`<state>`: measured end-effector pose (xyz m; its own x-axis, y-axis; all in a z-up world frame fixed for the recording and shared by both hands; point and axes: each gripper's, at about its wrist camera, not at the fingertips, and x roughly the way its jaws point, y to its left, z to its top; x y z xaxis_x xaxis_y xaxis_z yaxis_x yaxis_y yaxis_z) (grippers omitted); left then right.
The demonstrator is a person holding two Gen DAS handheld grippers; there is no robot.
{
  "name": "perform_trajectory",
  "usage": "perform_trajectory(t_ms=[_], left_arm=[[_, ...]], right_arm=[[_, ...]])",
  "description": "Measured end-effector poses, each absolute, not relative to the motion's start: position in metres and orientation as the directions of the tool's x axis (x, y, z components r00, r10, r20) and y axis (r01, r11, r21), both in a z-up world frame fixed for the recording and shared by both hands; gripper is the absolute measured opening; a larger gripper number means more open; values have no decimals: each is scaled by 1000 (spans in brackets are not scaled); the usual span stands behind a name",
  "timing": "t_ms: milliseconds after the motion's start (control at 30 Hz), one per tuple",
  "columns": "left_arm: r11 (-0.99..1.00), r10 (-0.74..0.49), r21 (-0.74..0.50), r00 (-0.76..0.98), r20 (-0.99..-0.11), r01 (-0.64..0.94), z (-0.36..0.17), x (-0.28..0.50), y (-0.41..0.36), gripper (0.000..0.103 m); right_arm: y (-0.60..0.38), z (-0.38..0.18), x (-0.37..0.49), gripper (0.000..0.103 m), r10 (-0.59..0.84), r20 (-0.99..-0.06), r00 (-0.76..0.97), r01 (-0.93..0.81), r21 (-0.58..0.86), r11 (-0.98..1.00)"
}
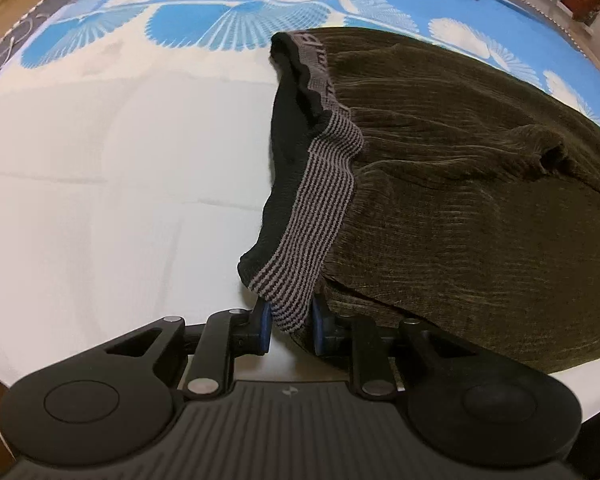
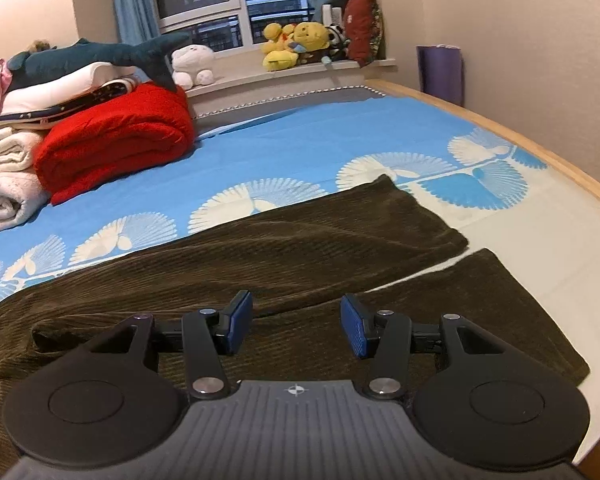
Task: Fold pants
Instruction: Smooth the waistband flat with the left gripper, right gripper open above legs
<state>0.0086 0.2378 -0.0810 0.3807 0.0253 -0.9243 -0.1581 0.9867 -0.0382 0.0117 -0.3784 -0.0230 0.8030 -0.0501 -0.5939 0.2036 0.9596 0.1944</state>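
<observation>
Two claws in view | left claw (image 1: 290, 326) pinches the striped waistband (image 1: 320, 208) corner between its blue pads | right claw (image 2: 296, 326) hangs open above the pants (image 2: 300, 248) legs | pants lie flat on the bed (image 2: 300, 140) | red blanket (image 2: 116, 140) well apart

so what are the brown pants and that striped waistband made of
The dark olive-brown pants look like corduroy or a ribbed chenille: fine parallel ridges with a soft, matte pile. The grey-and-black striped waistband looks like stretchy rib-knit elastic with a smooth black lining, though the exact fibre can't be told.
</observation>
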Motion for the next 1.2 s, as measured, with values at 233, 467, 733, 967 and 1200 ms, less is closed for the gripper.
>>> perform_trajectory(t_ms=[233,467,733,967,1200], left_arm=[[985,20,-44,364,-931,-167,-79,6,239,33],[995,58,15,457,-888,-98,-65,16,214,34],[982,113,24,488,-865,-185,-61,21,212,37],[954,265,157,470,-842,-255,-59,27,211,52],[976,74,-57,567,-820,-210,-46,26,212,45]], right_arm=[[-355,-22,21,51,-25,-601,799,143,149,978],[-359,-28,21,51,-38,-621,783,143,120,982],[-369,-34,21,51,-48,-637,769,153,111,982],[-372,-40,25,51,-38,-652,757,127,90,988],[-370,-42,30,51,-25,-661,750,108,85,991]])
